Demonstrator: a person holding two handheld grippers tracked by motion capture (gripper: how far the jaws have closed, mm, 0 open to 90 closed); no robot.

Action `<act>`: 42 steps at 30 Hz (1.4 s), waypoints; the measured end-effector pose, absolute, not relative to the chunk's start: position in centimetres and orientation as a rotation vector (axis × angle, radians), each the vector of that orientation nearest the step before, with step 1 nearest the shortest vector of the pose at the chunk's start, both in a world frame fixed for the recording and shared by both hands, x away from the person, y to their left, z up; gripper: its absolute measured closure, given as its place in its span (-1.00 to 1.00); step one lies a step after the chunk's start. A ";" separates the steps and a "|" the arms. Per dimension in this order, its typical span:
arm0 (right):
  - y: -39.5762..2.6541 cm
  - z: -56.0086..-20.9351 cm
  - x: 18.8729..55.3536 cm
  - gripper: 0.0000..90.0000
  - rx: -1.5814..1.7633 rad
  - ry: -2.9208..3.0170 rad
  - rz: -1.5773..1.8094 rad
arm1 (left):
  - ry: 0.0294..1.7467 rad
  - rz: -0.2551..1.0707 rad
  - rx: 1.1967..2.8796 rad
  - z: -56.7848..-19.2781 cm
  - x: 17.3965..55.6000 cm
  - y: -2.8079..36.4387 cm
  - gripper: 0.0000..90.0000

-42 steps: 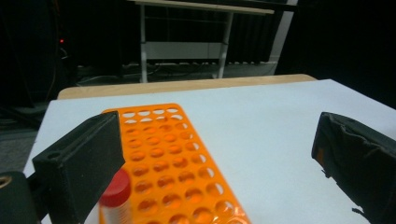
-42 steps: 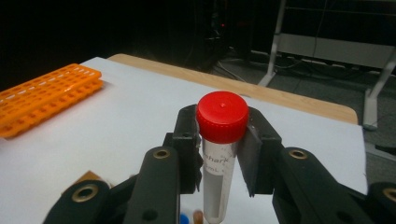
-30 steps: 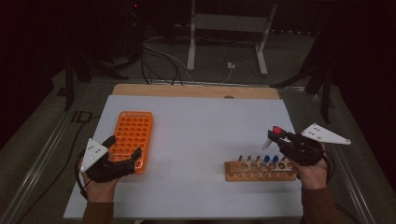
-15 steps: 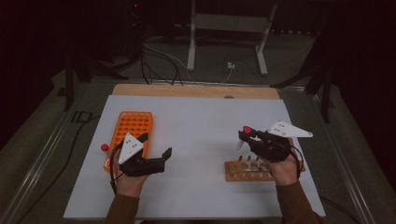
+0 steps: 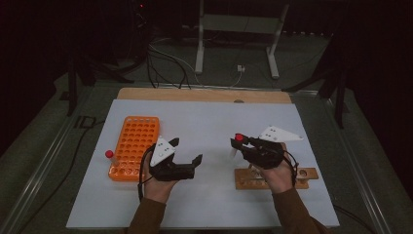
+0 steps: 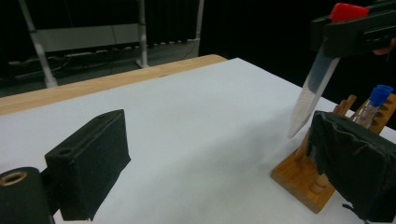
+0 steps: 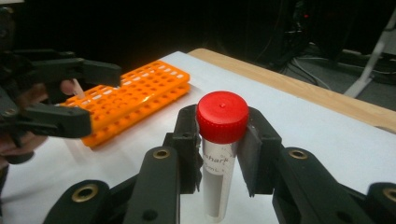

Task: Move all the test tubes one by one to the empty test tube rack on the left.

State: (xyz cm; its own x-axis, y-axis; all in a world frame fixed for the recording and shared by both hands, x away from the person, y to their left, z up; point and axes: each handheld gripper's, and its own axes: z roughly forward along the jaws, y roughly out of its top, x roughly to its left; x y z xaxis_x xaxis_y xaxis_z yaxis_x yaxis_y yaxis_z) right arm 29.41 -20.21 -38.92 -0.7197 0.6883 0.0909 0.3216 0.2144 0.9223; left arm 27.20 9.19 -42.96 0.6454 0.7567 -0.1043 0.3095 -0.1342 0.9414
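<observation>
Red-capped tube (image 7: 222,140): held upright just below its cap between the pads of the right gripper, above the white desk; in the left gripper view it hangs tilted, its pointed tip in the air just above the near end of the wooden rack.
Right gripper (image 5: 242,141): closed tight on the red-capped tube, one pad on each side of it; the hand sits over the wooden rack, right of the desk's middle.
Left gripper (image 5: 186,152): jaws wide apart with nothing between them, pointing across the desk toward the right gripper; it sits just to the right of the orange rack.
Wooden rack (image 5: 246,178): lies on the desk under the right hand, partly hidden by it; round holes show along its top.
Blue-capped tube (image 6: 373,101): stands in the wooden rack, seen past the left gripper's far jaw.
Orange rack (image 5: 136,141): lies on the left part of the desk, a long tray of many empty holes, well apart from the wooden rack.
Second red-capped tube (image 5: 110,156): stands tilted at the outer near corner of the orange rack; I cannot tell whether it sits in a hole or leans against the side.
Desk (image 5: 204,122): covered by a white sheet, a strip of bare wood along the far edge.
</observation>
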 end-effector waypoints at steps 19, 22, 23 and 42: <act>-15.9 -39.8 29.3 0.57 0.884 2.252 1.544 | 0.749 0.403 1.785 -43.7 27.5 4.9 -0.09; -15.7 -40.0 29.3 0.57 0.881 2.261 1.547 | 0.725 0.390 1.807 -43.8 27.5 4.6 0.19; -15.6 -40.1 29.2 0.57 0.876 2.263 1.547 | 0.718 0.384 1.812 -43.8 27.5 4.6 0.28; -17.7 -40.0 29.1 -0.42 0.917 2.208 1.518 | 0.745 0.432 1.819 -43.8 27.4 6.4 0.67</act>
